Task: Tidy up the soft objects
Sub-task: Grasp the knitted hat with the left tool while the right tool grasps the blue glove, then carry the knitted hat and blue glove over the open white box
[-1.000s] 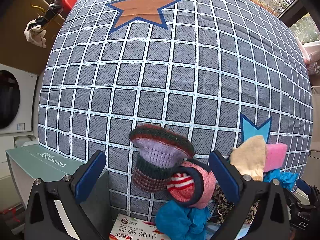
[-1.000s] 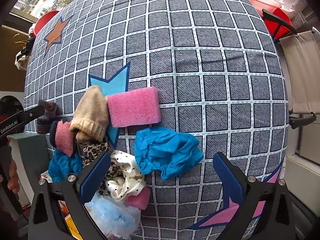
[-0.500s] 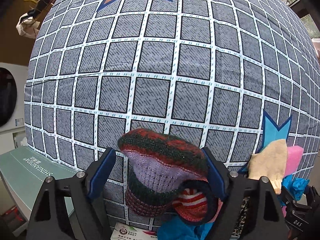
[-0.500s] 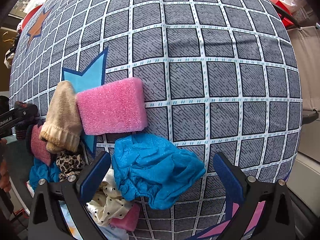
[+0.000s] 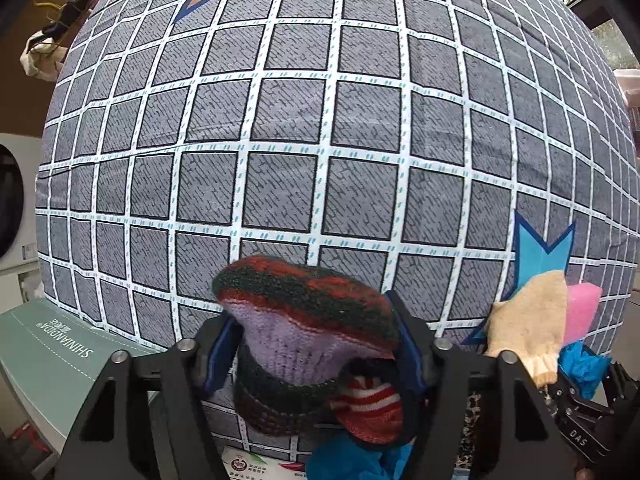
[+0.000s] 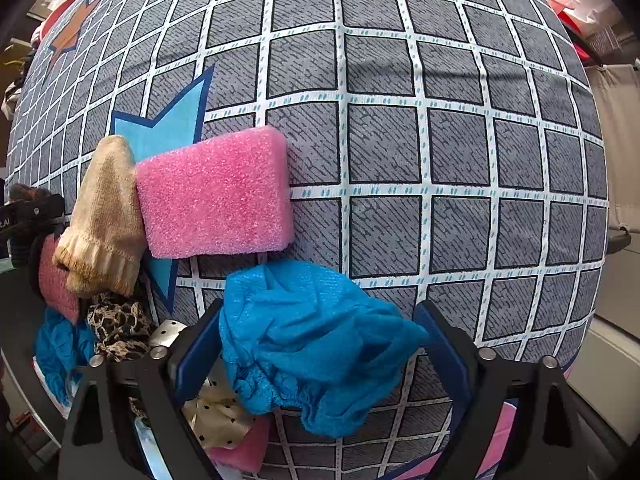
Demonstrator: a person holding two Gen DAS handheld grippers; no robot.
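Observation:
My left gripper (image 5: 314, 354) is shut on a knit sock (image 5: 304, 320) with red, green and lilac stripes at the near edge of the grid-patterned bed cover (image 5: 320, 140). A red-and-white striped sock (image 5: 368, 404) lies under it. My right gripper (image 6: 320, 356) has its jaws closing around a crumpled blue cloth (image 6: 316, 340) and touching it on both sides. Behind the cloth lie a pink sponge (image 6: 216, 196) and a beige sock (image 6: 104, 216); both also show in the left wrist view, the sock (image 5: 524, 320) beside the sponge (image 5: 580, 308).
A pile at the cover's near edge holds a leopard-print cloth (image 6: 116, 328), a polka-dot cloth (image 6: 216, 412), a pink sock (image 6: 56, 288) and more blue fabric (image 6: 56, 352). A green box (image 5: 52, 356) stands left of the bed. A beige chair (image 6: 616, 152) stands on the right.
My left gripper moved onto the striped knit sock and shut on it. My right gripper moved forward over the blue cloth and narrowed its jaws around it.

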